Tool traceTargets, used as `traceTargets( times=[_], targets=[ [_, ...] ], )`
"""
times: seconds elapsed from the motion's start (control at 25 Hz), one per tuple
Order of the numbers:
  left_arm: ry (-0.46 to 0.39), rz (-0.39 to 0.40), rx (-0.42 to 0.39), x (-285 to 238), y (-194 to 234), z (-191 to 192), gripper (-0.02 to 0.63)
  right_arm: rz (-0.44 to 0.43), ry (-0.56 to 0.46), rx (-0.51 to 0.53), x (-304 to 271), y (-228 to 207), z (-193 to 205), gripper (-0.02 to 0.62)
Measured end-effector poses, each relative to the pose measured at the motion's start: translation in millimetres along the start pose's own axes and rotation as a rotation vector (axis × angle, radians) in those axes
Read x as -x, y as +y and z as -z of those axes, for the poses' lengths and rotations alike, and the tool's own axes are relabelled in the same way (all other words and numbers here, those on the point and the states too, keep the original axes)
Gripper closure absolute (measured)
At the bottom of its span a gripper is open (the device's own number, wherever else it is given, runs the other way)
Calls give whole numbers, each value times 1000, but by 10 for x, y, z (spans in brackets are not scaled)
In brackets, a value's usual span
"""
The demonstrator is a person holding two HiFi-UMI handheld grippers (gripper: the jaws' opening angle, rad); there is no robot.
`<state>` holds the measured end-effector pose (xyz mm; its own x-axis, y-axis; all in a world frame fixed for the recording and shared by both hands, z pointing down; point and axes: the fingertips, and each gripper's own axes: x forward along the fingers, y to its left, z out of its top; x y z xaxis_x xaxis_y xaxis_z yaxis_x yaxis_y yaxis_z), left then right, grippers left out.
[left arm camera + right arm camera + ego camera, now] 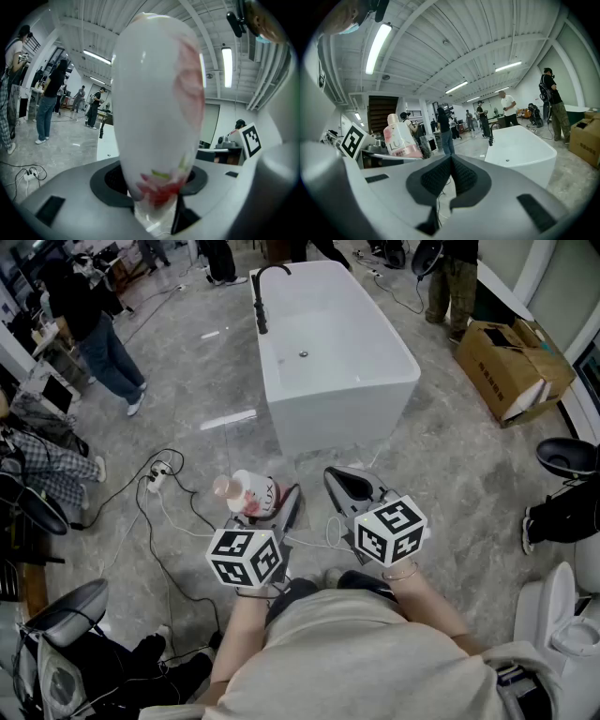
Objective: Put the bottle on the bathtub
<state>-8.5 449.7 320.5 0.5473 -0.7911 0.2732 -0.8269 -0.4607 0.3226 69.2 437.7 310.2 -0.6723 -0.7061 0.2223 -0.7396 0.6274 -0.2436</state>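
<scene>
My left gripper [272, 507] is shut on a white bottle [251, 493] with pink print and a pink cap, held above the floor short of the bathtub. In the left gripper view the bottle [157, 108] fills the middle, clamped between the jaws. My right gripper [354, 487] hangs beside it on the right, shut with nothing in it; its dark pads [450, 176] meet. The bottle [400, 139] shows at the left of the right gripper view. The white bathtub [330, 362] with a black tap [262, 296] stands ahead on the grey floor; the bathtub [522, 147] also shows at the right.
Cables and a power strip [157, 480] lie on the floor at left. An open cardboard box [511, 367] sits right of the tub. People stand around the tub's far end and at left [98, 334]. A chair [570, 457] and a white fixture [572, 624] are at right.
</scene>
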Motion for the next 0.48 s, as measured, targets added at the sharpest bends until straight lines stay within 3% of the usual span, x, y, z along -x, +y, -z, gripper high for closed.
traceTargets(
  times=[0.48],
  targets=[
    [-10, 15, -7, -31, -267, 135, 370, -39, -31, -20, 198, 42, 1, 597]
  ],
)
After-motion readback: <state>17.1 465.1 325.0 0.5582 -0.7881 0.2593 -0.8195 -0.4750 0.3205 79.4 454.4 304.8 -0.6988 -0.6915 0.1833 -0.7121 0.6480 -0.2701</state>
